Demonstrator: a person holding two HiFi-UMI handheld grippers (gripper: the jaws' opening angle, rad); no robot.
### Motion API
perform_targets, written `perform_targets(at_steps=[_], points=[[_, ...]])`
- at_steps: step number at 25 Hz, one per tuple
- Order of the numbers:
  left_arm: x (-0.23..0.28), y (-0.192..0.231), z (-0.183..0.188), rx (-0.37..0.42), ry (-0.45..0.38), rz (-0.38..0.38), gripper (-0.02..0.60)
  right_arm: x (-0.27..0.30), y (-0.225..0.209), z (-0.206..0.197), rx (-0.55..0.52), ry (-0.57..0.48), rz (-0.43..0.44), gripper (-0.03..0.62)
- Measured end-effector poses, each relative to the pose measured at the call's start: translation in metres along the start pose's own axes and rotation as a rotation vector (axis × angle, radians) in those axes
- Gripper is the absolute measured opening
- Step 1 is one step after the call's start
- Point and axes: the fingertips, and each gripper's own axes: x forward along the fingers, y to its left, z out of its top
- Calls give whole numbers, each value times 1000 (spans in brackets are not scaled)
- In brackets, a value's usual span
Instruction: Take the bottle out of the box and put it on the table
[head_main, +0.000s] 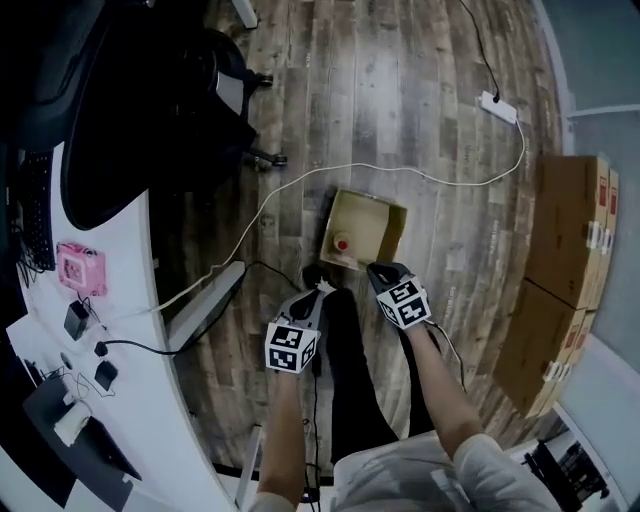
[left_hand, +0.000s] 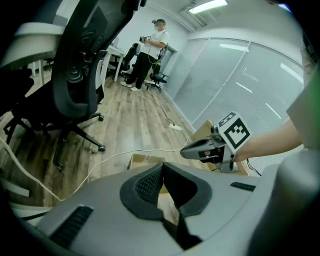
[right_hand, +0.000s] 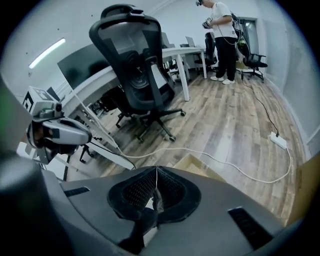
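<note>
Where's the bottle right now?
Head view, centre: the bottle sits in the open cardboard box on the floor, by its left wall, red cap showing.

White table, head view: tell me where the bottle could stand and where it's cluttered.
Bare strip along the white table, at its right-hand edge beside the small black adapters. Crowded further left: pink box, adapters, black cable.

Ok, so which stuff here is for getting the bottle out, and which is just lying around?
For the job:
box
bottle inside it
table
left tool
right tool

Just lying about:
office chair
power strip
white cable
pink gadget on the table
stacked cartons
</note>
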Motion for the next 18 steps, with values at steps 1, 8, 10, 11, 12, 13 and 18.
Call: perform_targets(at_steps=[1, 8, 10, 11, 12, 13, 18], points=[[10, 2, -8, 0, -2, -15, 14, 15, -3, -13, 0, 20, -4, 40], [84, 49, -80, 42, 1, -37, 14, 119, 3, -77, -230, 142, 98, 41], [96, 62, -108, 14, 16, -18, 14, 136, 2, -92, -252, 160, 100, 41], [101, 67, -120, 0, 21, -8, 14, 144, 1, -99, -254, 161, 97, 42], [106, 73, -130, -12, 24, 3, 14, 151, -1, -104, -258, 163, 91, 43], [111, 78, -138, -22, 24, 11, 14, 158, -5, -109, -264, 169, 82, 48], [139, 96, -164, -56, 21, 13, 14, 193, -30, -124, -268, 215, 25, 92]])
